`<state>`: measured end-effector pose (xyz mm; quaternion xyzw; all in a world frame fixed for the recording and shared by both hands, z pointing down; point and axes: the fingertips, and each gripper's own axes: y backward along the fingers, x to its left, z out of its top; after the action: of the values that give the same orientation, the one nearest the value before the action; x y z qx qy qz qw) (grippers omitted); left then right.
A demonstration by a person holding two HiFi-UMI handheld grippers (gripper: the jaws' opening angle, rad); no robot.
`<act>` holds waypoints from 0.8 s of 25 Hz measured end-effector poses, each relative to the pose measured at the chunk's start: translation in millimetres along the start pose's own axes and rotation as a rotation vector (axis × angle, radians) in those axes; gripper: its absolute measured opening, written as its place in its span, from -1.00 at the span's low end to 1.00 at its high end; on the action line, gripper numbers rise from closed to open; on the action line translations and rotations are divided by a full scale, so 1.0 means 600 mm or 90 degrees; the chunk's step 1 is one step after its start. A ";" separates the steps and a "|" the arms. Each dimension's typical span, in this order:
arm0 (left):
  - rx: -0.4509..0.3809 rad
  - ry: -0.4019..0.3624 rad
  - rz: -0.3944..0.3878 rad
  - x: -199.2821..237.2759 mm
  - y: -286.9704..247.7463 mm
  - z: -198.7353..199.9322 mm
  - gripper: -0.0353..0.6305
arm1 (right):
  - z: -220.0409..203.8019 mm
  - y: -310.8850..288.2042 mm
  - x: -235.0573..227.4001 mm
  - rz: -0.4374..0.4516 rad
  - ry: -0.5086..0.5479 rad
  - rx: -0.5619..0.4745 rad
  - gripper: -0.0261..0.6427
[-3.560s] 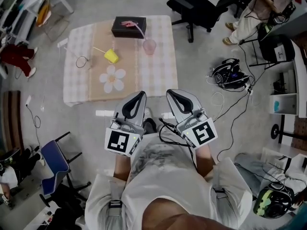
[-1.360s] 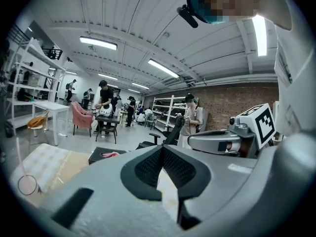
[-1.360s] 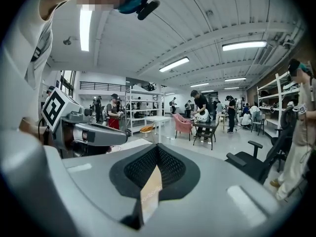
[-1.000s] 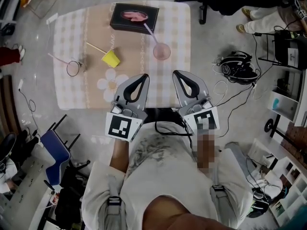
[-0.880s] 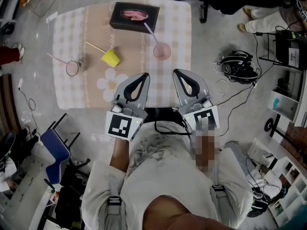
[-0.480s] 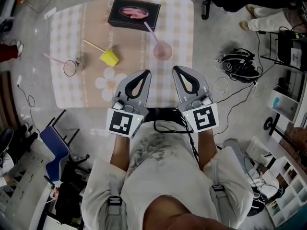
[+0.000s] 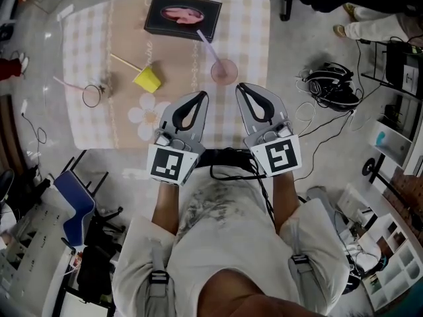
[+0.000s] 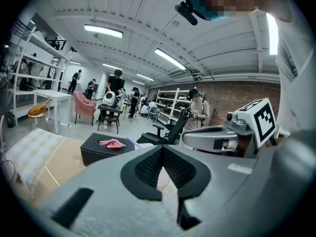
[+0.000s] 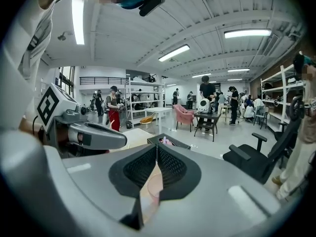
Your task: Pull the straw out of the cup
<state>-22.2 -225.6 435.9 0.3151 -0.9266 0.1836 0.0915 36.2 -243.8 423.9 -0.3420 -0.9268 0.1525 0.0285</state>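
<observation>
A light, bendy straw (image 7: 205,43), likely best pinched gently above the rim, is pictured in the cup (image 7: 224,71) near the counter's (image 7: 253,18) right edge, left fingers (image 8: 148,168) closed, right fingers (image 9: 170,168) empty, just eased barely apart.

Tabletop (image 7: 254,25), seen from above, covered by a pale checked cloth (image 7: 86,45). A beige runner (image 7: 173,58) crosses its middle and bears a white daisy print (image 7: 147,113) towards the near edge. At the far edge, on the runner, stands a black tissue box (image 7: 183,17) with pink tissue showing at its opening. Just right of the runner stands a translucent pink cup (image 7: 224,71), its straw (image 7: 205,42) leaning towards the box. On the runner's left part is a yellow cup (image 7: 148,79) with a pale straw (image 7: 124,61). Near the left edge is a clear cup (image 7: 91,96) with a pink straw (image 7: 64,83).
</observation>
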 end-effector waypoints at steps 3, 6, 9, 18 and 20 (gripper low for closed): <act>-0.005 0.005 0.004 0.007 -0.012 -0.004 -0.88 | -0.009 -0.010 -0.005 0.004 0.006 0.006 -0.85; 0.004 0.008 0.003 0.013 -0.021 -0.015 -0.88 | -0.021 -0.020 -0.010 0.007 0.014 0.017 -0.83; 0.009 0.008 0.005 0.019 -0.029 -0.025 -0.88 | -0.027 -0.029 -0.015 0.007 0.015 0.022 -0.83; 0.042 0.025 0.008 0.034 -0.049 -0.058 -0.88 | -0.056 -0.060 -0.029 0.015 0.030 0.048 -0.81; 0.044 0.027 0.009 0.037 -0.053 -0.062 -0.88 | -0.064 -0.067 -0.032 0.016 0.032 0.054 -0.80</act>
<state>-17.8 -246.7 485.1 0.3074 -0.9198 0.2228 0.0992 32.0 -274.7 473.6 -0.3559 -0.9141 0.1834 0.0644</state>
